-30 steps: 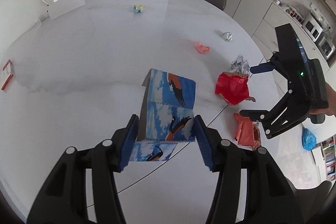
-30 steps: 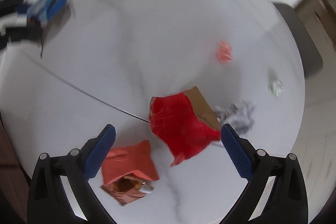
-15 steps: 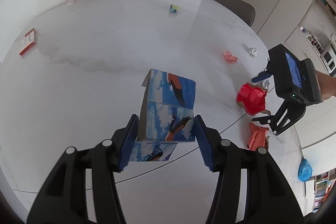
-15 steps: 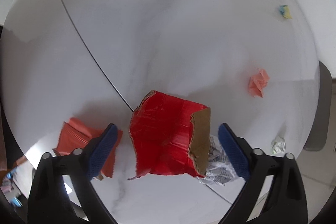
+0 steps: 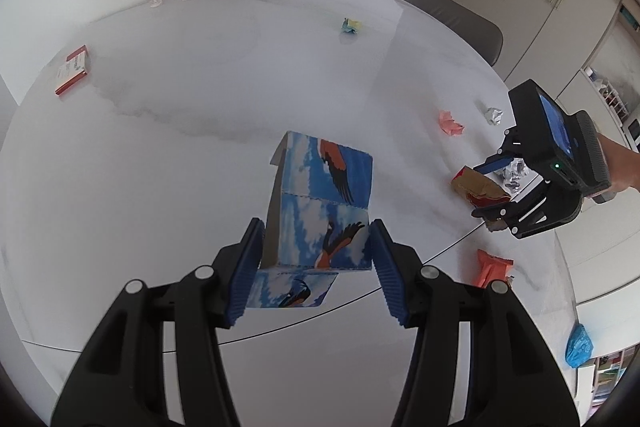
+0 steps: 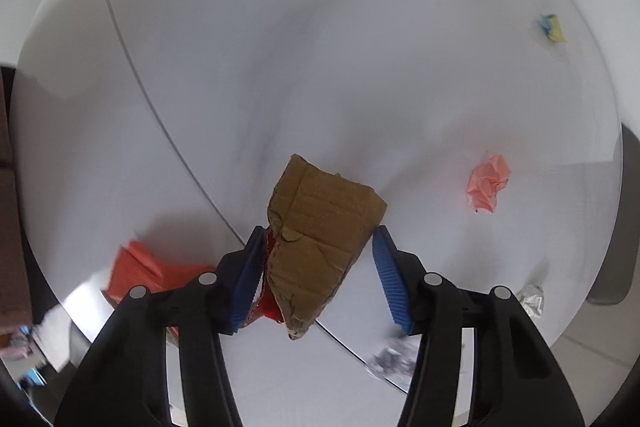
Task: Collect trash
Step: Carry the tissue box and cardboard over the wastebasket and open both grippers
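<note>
Right wrist view: my right tool (image 6: 320, 267) points down at the counter (image 6: 360, 67), and its jaws have just been closing around the cardboard scrap (image 6: 320, 239).
Right tool state: narrowed to about half; the left pad (image 6: 248, 279) touches the scrap's red side, while the right pad (image 6: 390, 279) shows a sliver of gap, so I cannot tell whether the grip is firm yet.
Left tool state: my left tool (image 5: 316, 269) holds the blue bird box (image 5: 324, 211) between both pads.
Scrap handling: I judge it light and fairly stiff, with torn, ragged edges that may crumple; the red face looks glossy and could slip.
Where to hold: across the thick middle, not the frayed tip nearest me.
Other trash: a pink paper ball (image 6: 490, 187) lies ahead to the right of my right tool, a foil ball (image 6: 532, 299) beside its right finger, an orange wrapper (image 6: 140, 267) by its left finger, and a yellow wad (image 6: 554, 29) far ahead.
Those pieces: likely soft and feather-light; a pinch should do.
</note>
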A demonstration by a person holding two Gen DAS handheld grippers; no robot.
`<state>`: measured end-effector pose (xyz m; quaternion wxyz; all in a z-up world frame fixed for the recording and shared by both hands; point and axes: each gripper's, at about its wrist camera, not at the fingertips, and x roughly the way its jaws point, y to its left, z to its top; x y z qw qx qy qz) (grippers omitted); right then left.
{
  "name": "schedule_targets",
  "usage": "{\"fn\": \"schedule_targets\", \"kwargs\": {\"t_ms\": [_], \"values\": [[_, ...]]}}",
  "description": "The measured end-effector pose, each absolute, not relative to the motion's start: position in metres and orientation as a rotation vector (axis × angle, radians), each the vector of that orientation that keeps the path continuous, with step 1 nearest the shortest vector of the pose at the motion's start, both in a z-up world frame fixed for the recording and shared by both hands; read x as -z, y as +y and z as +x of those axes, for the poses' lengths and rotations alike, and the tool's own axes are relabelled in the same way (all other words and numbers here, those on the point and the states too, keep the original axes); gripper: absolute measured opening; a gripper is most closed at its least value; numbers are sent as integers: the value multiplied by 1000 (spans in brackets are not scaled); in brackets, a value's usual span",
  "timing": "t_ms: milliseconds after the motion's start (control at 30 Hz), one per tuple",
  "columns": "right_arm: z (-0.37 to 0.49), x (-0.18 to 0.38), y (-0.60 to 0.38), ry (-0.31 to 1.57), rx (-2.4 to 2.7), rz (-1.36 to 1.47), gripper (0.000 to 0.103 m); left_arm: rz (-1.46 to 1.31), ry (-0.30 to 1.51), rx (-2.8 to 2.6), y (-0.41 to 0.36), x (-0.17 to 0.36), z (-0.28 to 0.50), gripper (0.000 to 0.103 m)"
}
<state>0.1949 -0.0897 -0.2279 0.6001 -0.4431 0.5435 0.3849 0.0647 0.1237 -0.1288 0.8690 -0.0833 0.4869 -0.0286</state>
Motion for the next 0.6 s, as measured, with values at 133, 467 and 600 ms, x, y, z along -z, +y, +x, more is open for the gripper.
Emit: {"fn": "schedule_targets", "kwargs": {"t_ms": [133,467,600], "values": [[196,214,-94,1252,-871,-849,53,-149,1007,85,117,122,64,53],[164,147,-132,1115,-699,-209,45,-88,984,198,92,106,57,53],[118,127,-159,1049,-604,-5,45,-54,971,274,69,96,46,53]]}}
